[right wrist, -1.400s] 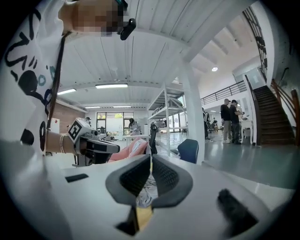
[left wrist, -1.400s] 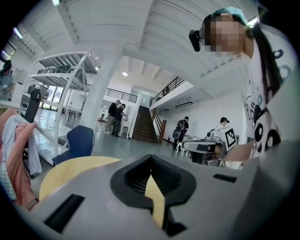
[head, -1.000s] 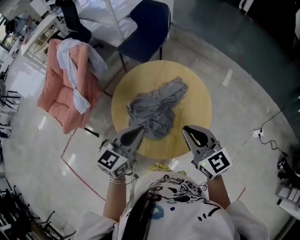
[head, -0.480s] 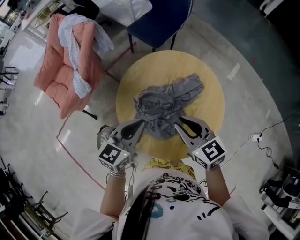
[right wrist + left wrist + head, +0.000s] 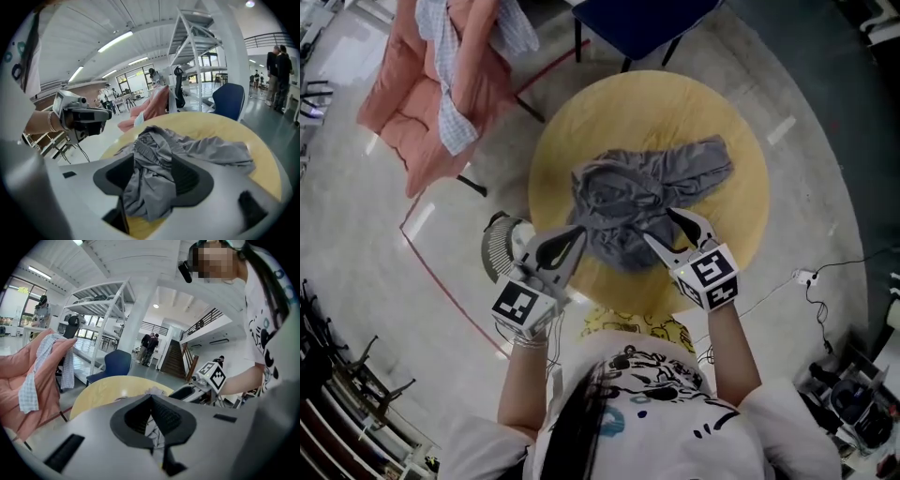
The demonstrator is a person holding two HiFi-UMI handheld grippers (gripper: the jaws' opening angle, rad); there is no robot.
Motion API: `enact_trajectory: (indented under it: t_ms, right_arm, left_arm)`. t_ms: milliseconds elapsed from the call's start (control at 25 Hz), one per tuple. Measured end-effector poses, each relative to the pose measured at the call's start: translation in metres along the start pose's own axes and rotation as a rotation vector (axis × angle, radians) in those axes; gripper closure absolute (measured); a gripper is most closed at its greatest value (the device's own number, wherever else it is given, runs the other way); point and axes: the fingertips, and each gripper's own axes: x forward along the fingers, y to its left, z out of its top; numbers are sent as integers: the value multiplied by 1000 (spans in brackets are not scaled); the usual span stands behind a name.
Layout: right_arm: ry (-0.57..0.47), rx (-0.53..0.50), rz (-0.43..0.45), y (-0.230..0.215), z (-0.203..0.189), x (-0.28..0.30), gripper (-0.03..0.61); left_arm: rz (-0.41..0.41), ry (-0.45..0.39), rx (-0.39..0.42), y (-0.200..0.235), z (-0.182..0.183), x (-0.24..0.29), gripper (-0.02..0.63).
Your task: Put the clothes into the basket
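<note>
The crumpled grey fabric garment (image 5: 637, 192) lies in a heap on the round pale wooden table (image 5: 581, 112), with its near fold reaching toward my edge. My right gripper (image 5: 662, 225) has just been opening its jaws, and they stand wide with that near fold between them, not clamped on it. My left gripper (image 5: 577, 232) sits at the table's rim just beside the heap, fingers closed together on nothing I can make out. What I take for the pale ribbed round basket (image 5: 495, 251) shows on the floor below it. My worry is that closing on this thin outer fold alone lets the bulk slide out on the lift, or lets the far end trail, catch the table edge and fall short of the basket
</note>
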Motion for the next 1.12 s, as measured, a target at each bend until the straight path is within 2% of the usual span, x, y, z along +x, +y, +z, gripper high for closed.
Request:
enact_trajectory:
  t_ms: [160, 400, 560, 720, 760, 840, 880, 1000, 1120]
  right_arm:
    - [86, -42, 40, -3, -19, 34, 336]
    - [203, -96, -6, -8, -44, 67, 336]
    - [182, -174, -58, -10, -46, 74, 336]
    - [152, -172, -76, -11, -44, 74, 339]
    - [150, -172, -74, -12, -44, 74, 356]
    - [154, -175, -65, -11, -44, 74, 488]
    - [161, -179, -61, -9, -44, 75, 511]
    - [173, -163, -54, -7, -42, 73, 526]
    - [128, -99, -45, -3, -29, 59, 528]
  left_arm:
    - [37, 11, -36, 11, -14, 2, 600]
    - [83, 13, -91, 25, -37, 7, 600]
    - [82, -1, -115, 20, -43, 13, 600]
    - [68, 6, -122, 12, -50, 14, 600]
    - [69, 10, -123, 10, -51, 14, 600]
    - [67, 17, -123, 4, -52, 13, 600]
    - [62, 18, -123, 0, -51, 13, 600]
    - [46, 22, -117, -9, -49, 12, 600]
    - [51, 24, -97, -16, -44, 8, 600]
